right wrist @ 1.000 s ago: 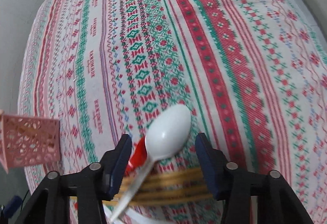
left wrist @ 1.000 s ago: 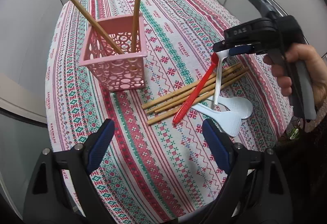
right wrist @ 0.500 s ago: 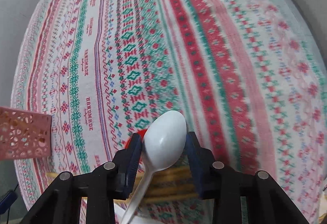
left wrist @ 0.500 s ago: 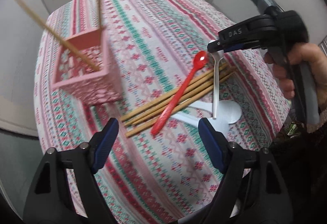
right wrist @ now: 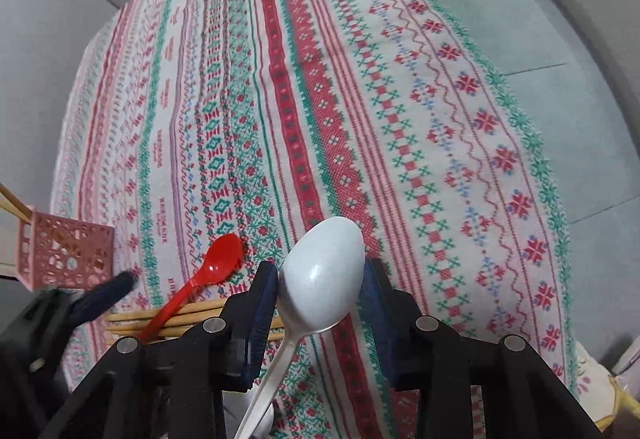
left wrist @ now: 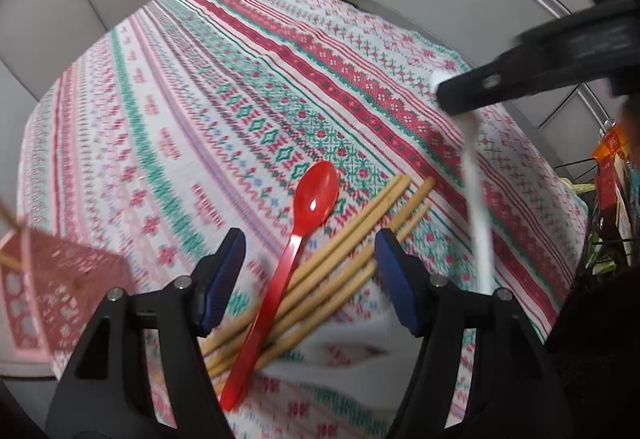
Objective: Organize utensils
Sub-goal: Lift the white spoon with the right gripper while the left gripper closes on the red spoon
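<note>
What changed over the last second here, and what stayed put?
The right gripper closed its fingers on the white spoon and lifted it clear of the pile. The left gripper swung from the pink basket to over the red spoon and chopsticks; its jaws have just been closing, gripping nothing. Red spoon, chopsticks and basket stayed put.

My left-wrist camera: rides behind left tool, looks steeply down along fingers, close above bench, red spoon and chopsticks right under lens. My right-wrist camera: behind right tool, also pitched steeply down, higher off bench, facing far edge. Shared ground: red spoon, chopsticks, pink basket (left edge in both,), striped cloth. Each view catches other tool: right one upper right in left view, left one lower left in right view.
</note>
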A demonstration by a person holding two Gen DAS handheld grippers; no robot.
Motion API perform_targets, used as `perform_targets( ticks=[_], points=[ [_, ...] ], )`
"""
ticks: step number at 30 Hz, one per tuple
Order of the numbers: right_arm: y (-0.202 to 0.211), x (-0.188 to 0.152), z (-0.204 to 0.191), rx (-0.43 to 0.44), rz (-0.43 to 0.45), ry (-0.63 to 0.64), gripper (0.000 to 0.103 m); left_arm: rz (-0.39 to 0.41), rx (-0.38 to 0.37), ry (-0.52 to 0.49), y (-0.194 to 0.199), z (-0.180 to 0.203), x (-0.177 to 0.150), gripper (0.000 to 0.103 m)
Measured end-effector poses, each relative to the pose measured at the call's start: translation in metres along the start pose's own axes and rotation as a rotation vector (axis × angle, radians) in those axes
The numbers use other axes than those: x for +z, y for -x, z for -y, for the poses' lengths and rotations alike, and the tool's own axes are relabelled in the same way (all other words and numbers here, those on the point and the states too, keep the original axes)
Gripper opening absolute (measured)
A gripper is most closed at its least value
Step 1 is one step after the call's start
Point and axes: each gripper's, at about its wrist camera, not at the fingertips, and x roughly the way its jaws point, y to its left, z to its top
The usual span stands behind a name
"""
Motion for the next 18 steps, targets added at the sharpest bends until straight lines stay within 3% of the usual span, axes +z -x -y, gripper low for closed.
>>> perform_targets(
  ticks=[11, 13, 14, 18],
  points=[
    [0.003, -0.001, 0.010, 0.029, -0.012, 0.005, 0.039, -0.033, -0.036, 0.071, -0.040, -0.011, 0.024, 0.065],
    [0.001, -0.002, 0.009, 0.030, -0.017, 0.011, 0.039, -0.039, -0.022, 0.068, -0.045, -0.012, 0.029, 0.052],
    [0.002, -0.002, 0.009, 0.029, -0.018, 0.013, 0.039, -0.039, 0.002, 0.038, -0.046, -0.008, 0.030, 0.052],
    [0.000, -0.004, 0.007, 0.020, -0.020, 0.017, 0.039, -0.036, -0.018, -0.002, -0.047, -0.002, 0.035, 0.030]
  ],
)
